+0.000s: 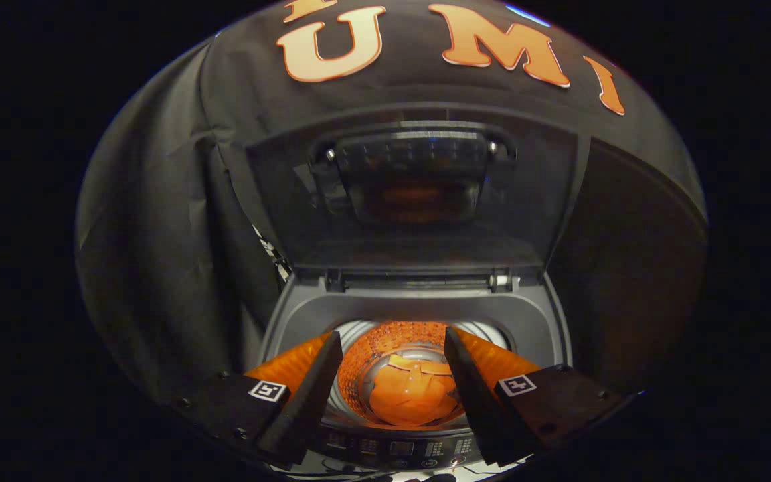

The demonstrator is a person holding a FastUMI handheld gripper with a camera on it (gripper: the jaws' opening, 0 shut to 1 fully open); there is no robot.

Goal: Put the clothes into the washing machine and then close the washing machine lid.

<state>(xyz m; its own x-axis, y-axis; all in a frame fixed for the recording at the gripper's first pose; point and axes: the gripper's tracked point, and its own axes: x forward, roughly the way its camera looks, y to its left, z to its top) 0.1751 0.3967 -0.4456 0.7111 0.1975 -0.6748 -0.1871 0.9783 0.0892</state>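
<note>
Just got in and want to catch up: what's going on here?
A person's handheld tool hangs open above a top-loading washing machine, fingers apart and gripping nothing. An orange garment already lies at the bottom of the drum. The lid stands upright, not yet closed.

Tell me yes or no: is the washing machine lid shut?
No. The lid stands raised behind the drum, where the orange garment lies below the open gripper.
</note>
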